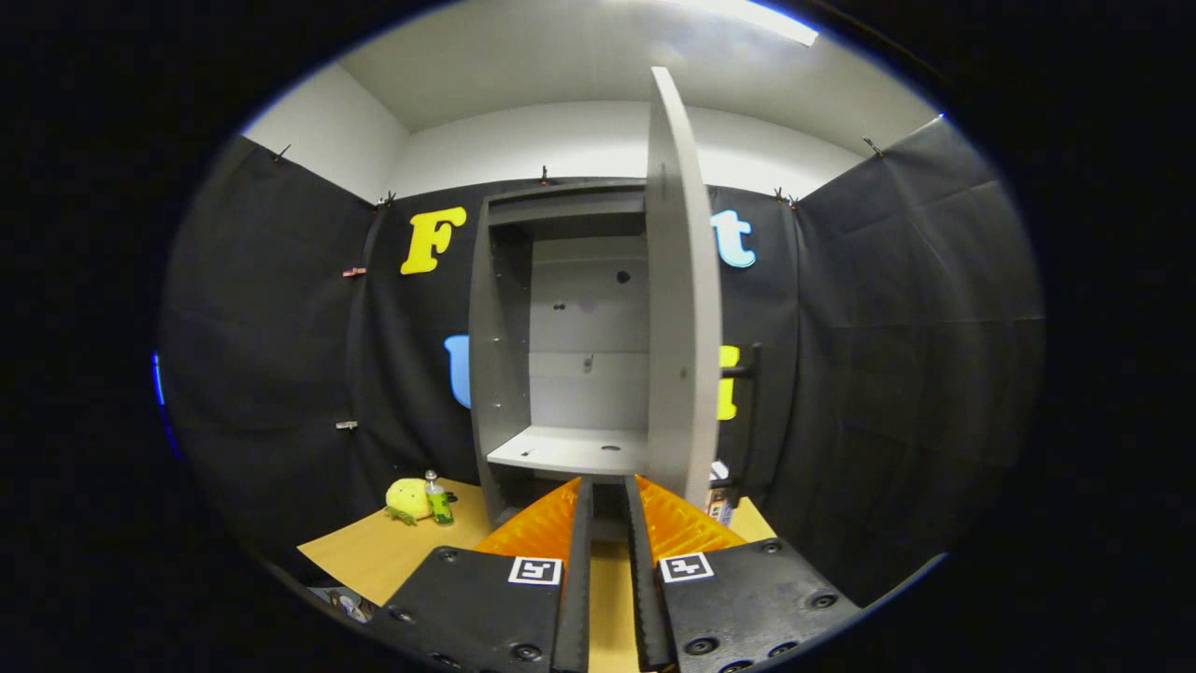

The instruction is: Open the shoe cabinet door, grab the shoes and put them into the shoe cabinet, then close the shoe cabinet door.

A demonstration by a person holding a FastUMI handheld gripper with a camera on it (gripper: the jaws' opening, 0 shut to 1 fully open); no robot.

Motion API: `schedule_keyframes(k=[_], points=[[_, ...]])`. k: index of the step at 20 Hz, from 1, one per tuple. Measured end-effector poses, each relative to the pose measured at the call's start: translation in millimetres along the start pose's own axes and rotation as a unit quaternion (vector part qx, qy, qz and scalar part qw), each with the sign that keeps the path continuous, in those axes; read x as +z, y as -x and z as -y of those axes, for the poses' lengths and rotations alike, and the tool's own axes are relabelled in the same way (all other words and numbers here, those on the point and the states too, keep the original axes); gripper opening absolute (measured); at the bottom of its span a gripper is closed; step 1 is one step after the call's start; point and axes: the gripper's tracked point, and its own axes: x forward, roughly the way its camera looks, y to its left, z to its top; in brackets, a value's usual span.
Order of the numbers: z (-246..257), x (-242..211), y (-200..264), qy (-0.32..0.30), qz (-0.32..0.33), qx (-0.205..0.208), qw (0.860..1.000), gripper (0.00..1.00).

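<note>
1. Grey matte board forms the tall shoe cabinet (509,355) just beyond the fingers; its flat door (682,308) is swung open, and one smooth shelf (570,451) is seen inside.
2. The gripper (607,495) is held slightly parted, nothing between its fingers.
3. A soft yellow plush toy (407,499) and a green bottle (438,503) sit on the wooden table (374,556), left of the fingers.

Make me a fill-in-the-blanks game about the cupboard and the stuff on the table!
1. The shoe cabinet door is ____.
2. The green bottle stands right next to a ____ plush toy.
3. The gripper fingers have a small gap with ____ held between them.
4. The shelf inside the cabinet has ____ shoes on it.

Missing words: open; yellow; nothing; no
</note>
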Motion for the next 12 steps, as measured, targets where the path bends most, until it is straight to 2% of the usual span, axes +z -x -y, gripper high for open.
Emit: schedule_keyframes(k=[7,9,12], points=[[-68.9,-99.9,-43.7,-0.043,-0.057,0.010,0.997,0.24],[-80.9,-140.9,-58.2,-0.047,-0.086,0.005,0.995,0.24],[-83.9,-200.7,-75.1,-0.055,-0.127,-0.024,0.990,0.24]])
